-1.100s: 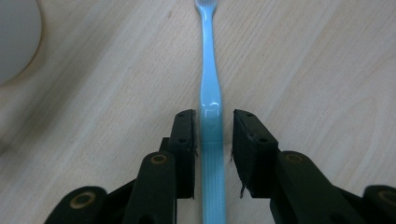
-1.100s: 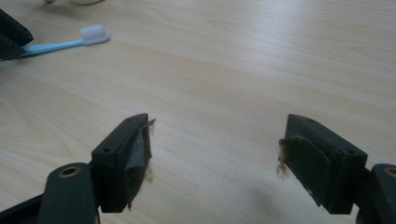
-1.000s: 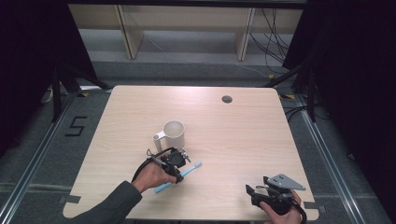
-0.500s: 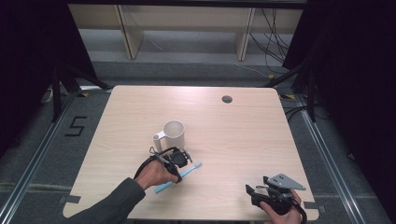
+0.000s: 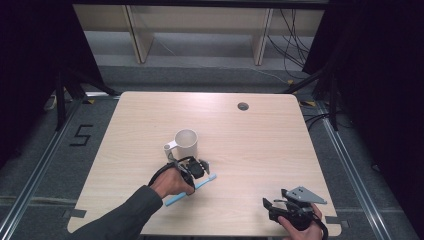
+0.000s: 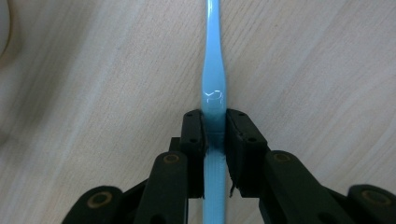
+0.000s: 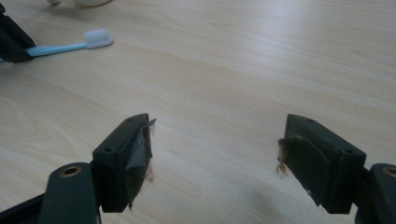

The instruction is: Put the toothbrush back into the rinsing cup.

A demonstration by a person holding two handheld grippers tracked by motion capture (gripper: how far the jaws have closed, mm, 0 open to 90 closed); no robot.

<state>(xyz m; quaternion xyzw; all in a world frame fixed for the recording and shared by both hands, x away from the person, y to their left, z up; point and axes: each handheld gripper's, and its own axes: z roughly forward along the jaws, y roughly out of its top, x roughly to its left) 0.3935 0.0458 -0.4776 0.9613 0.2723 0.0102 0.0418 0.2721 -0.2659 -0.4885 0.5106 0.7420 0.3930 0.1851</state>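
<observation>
The left gripper, jaws just closing, clamps the toothbrush flat on the table, forearm angled in low.

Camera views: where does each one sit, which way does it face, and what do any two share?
High view: above the table's near side, looking forward and down; forearms, left tool, right tool.
Left gripper view: on the left tool, along jaws closed on the toothbrush.
Right gripper view: on the right tool, across the table; jaws apart.
Shared: the toothbrush.
</observation>
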